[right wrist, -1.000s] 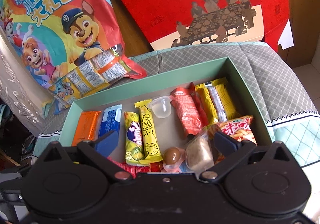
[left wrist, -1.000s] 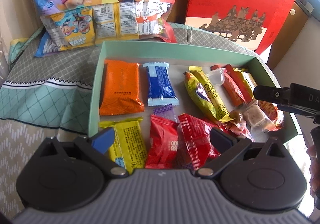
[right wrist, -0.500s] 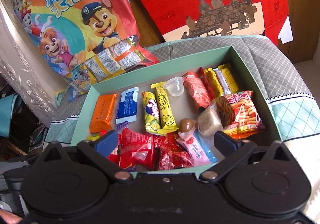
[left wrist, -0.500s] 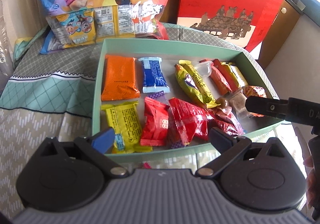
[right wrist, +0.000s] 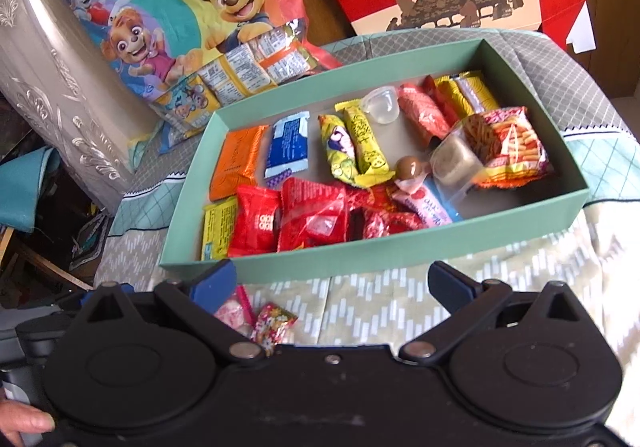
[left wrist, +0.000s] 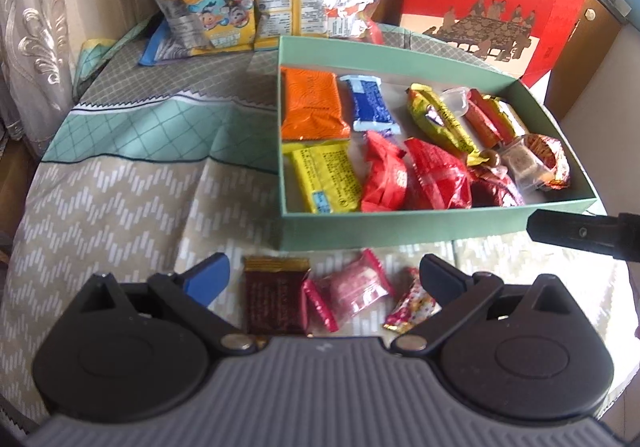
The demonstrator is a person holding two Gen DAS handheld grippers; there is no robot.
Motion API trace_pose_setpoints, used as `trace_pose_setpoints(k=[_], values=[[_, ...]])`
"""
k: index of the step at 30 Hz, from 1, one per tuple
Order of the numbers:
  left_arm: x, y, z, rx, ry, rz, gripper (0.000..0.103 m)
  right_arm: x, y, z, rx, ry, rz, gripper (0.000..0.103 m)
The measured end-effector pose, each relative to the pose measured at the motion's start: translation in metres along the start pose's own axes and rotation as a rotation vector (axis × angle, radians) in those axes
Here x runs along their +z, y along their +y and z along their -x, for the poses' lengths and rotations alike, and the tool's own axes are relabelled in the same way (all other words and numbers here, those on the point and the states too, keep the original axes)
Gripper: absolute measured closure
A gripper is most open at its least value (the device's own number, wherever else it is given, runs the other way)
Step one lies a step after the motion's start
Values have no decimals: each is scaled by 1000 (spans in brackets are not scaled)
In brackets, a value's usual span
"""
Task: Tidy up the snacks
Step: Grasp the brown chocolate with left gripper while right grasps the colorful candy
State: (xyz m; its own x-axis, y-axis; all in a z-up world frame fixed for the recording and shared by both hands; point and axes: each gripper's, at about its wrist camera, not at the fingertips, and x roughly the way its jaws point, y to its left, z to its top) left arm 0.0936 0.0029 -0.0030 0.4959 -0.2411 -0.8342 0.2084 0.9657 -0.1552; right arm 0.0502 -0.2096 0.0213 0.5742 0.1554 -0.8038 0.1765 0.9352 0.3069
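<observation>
Both grippers have pulled back from the green box (left wrist: 420, 227), revealing loose candies (left wrist: 352, 293).

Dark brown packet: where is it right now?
In the left wrist view, the dark brown packet lies on the tablecloth outside the green box, left of the pink candy.

A green box (left wrist: 400, 225) full of bright snacks sits past the open jaws. A brown packet (left wrist: 275, 297), pink candy (left wrist: 358, 287) and flowery candy (left wrist: 410, 303) lie flat between them.
</observation>
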Motion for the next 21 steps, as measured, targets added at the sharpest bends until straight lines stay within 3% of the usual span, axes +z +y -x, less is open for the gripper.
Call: trace_pose_setpoints(k=[12,13,14,16,17,18,19,21], values=[[-26,31,-28,78,45,-17,1,-26,21,-32,39,119,-28,0],[-27,31,-29,78,38,-25,2,-27,24,-35,42,125,-26,5],[-28,30,-30,74,28,-33,8,-28,26,-38,43,133,-21,9],[-29,27,-34,51,28,-54,27,-29,33,-46,44,150,-4,29],[-29,25,-36,35,33,-69,50,-30,36,-49,47,157,4,34],[-31,23,-36,51,21,-90,60,-31,38,-52,48,165,10,46],[-32,22,-36,60,16,-104,62,-32,41,-54,46,174,18,53],[-32,27,-35,39,12,-89,61,-32,47,-61,41,186,31,57]])
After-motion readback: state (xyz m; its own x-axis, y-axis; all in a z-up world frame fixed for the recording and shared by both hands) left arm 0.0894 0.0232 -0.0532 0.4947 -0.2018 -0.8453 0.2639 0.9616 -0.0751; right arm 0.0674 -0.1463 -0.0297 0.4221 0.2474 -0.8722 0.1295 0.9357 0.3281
